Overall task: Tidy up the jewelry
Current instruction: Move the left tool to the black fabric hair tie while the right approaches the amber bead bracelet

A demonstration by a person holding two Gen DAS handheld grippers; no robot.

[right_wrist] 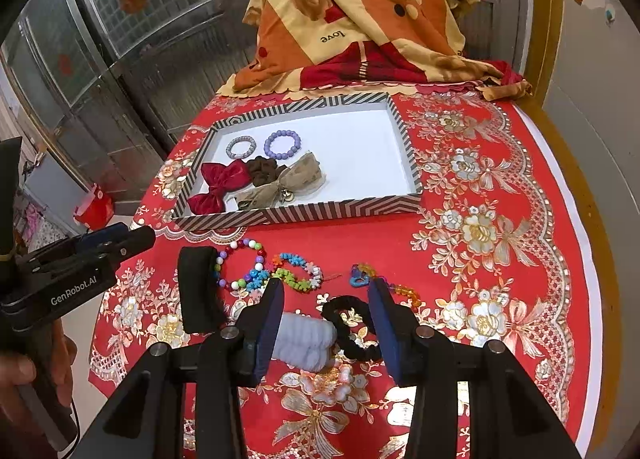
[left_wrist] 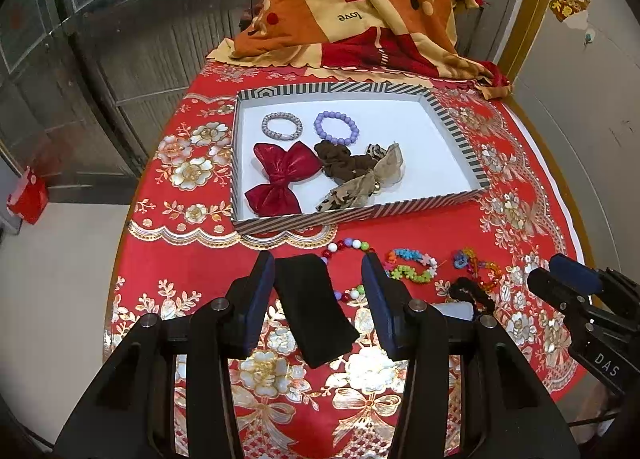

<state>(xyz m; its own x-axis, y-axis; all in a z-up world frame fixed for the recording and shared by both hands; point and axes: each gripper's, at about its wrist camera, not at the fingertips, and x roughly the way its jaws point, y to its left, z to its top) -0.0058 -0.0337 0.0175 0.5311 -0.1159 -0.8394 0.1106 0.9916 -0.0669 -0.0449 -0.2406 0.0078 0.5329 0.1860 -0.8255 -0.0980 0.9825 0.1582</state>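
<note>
Both tongs hang over the near end of the surface, angled down at loose items. The left tongs stand open, nothing held; a black band lies on the cloth below and between the pads, touching neither. The right tongs stand open over a pale blue scrunchie and a black hair tie; contact with the left pad cannot be told, and nothing is lifted.

The tray sits farther back, holding a grey bracelet, a purple bracelet, a red bow, a brown scrunchie and a tan bow. Between the tray and the tongs lie a bead bracelet, a flower bracelet and an orange bracelet.

Handling, by judgement:
- Black band: light, soft, padded, not fragile. Its long axis runs from the tray side toward the camera, slanting right in the left view. Grip across the short width near mid-length to limit droop.
- Pale blue scrunchie: light, compressible; long axis crosswise between the pads. Pinch the bulk at centre.
- Bead pieces: hard, slippery, likely to roll or sag; take the strand, not one bead.
</note>
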